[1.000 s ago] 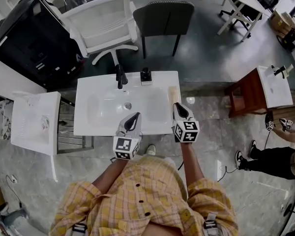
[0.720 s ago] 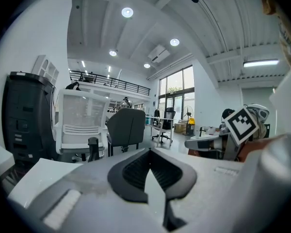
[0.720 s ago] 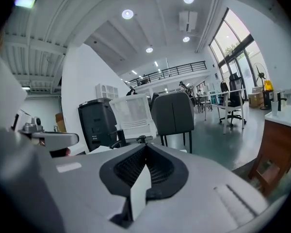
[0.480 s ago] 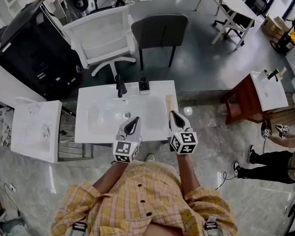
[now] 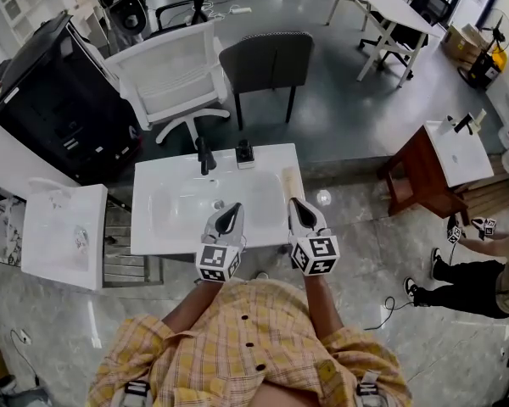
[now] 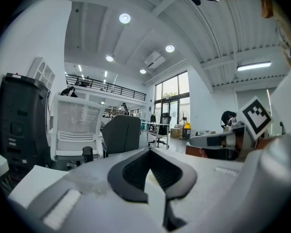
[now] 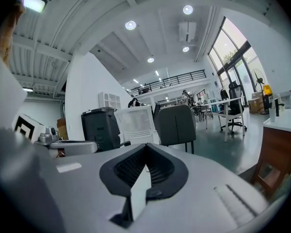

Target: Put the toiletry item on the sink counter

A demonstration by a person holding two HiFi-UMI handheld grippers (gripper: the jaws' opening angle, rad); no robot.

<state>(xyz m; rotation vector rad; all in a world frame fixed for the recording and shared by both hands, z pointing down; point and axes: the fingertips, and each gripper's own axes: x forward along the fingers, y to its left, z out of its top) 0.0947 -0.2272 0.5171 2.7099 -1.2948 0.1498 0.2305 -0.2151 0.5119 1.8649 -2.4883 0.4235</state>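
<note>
Hovering over white sink counter, left gripper and right gripper pressed together, grey chair behind

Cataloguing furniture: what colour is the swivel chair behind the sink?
The swivel chair is white; the head view shows it best.

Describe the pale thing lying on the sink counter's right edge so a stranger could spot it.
Find the white sink counter standing mid-floor in front of the person. Along its right rim, just beyond the right gripper, lies a slim beige toiletry item. Unlike the black faucet and small black object at the back edge, it is pale, long and lying flat.
</note>
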